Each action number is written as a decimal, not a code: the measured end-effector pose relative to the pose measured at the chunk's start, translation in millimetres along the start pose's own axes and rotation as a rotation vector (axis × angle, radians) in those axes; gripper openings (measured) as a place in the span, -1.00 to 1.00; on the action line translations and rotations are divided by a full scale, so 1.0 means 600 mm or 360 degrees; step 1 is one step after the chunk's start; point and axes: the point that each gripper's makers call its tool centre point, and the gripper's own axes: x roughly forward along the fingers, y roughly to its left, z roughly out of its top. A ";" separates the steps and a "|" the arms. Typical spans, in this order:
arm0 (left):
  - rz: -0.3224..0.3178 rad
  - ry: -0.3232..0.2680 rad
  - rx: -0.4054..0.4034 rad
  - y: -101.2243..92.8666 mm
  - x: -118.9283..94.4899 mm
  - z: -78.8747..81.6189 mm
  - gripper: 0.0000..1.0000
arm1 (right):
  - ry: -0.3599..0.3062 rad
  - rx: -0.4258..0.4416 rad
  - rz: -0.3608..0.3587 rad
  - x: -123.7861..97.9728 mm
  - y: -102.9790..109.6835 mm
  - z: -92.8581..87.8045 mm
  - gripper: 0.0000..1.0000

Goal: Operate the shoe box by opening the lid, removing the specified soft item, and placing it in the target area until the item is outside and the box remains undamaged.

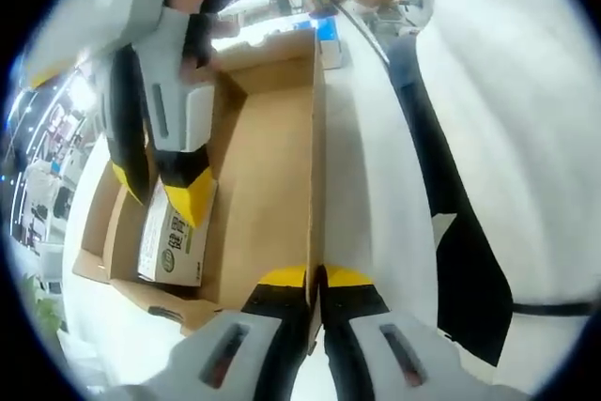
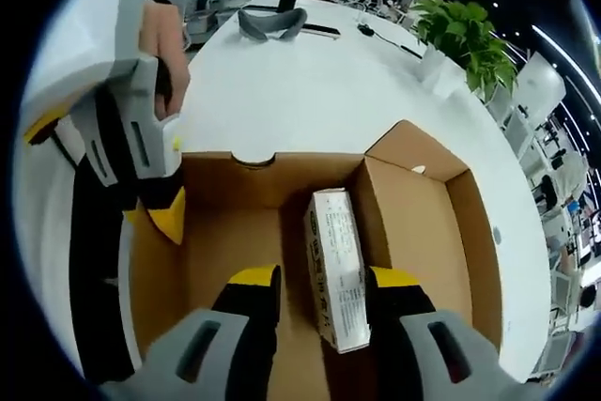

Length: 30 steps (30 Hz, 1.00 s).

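An open brown cardboard shoe box (image 1: 268, 166) lies on a white table. My left gripper (image 1: 316, 276) is shut on the top edge of its side wall, which I see edge-on between the yellow tips. A small white printed carton (image 2: 333, 265) stands on its edge inside the shoe box (image 2: 235, 232). My right gripper (image 2: 326, 279) is open, one jaw on each side of the carton, with a gap on the left side. In the left gripper view the right gripper (image 1: 161, 190) reaches down over the carton (image 1: 174, 241). The left gripper (image 2: 169, 213) holds the box's left wall.
The box's lid (image 2: 423, 223) is folded open to the right. The white table (image 2: 310, 91) stretches beyond, with a grey object (image 2: 272, 21) and a potted plant (image 2: 460, 30) far off. A person's white and black garment (image 1: 488, 157) hangs close beside the box.
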 end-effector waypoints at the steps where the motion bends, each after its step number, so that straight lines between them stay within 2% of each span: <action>1: 0.0005 0.0000 0.0002 0.001 0.000 0.000 -0.94 | -0.0002 -0.0015 0.0000 0.000 -0.001 0.000 -0.29; 10: 0.0009 -0.0004 -0.0017 0.003 0.001 0.000 -0.94 | 0.0018 -0.0018 0.0040 0.012 -0.010 0.002 -0.44; 12: 0.0010 -0.0005 -0.0013 0.003 0.001 0.000 -0.94 | 0.0062 0.0005 0.0073 0.015 -0.006 -0.004 -0.45; 13: 0.0009 -0.0005 -0.0013 0.002 0.001 0.001 -0.94 | 0.0088 0.0031 0.0079 0.015 -0.005 -0.009 -0.46; 14: 0.0011 -0.0001 -0.0011 0.002 0.001 0.000 -0.94 | 0.0151 0.0115 0.0100 0.013 -0.001 -0.021 -0.53; 18: 0.0020 0.0001 -0.0007 0.001 0.001 0.000 -0.94 | 0.0161 0.0324 0.0152 0.004 0.005 -0.031 -0.60; 21: 0.0018 0.0002 -0.0004 0.001 0.001 0.000 -0.94 | 0.0173 0.0363 0.0178 -0.002 0.005 -0.044 -0.60; 25: 0.0012 0.0006 -0.0010 0.001 0.001 -0.001 -0.94 | 0.0217 0.0555 0.0220 -0.018 0.018 -0.070 -0.61; 28: 0.0029 0.0004 -0.0003 0.001 0.001 -0.001 -0.94 | 0.0209 0.0538 0.0233 -0.029 0.026 -0.083 -0.62; 30: 0.0029 0.0002 -0.0004 0.001 0.001 0.000 -0.94 | 0.0254 0.0421 0.0252 -0.035 0.036 -0.092 -0.62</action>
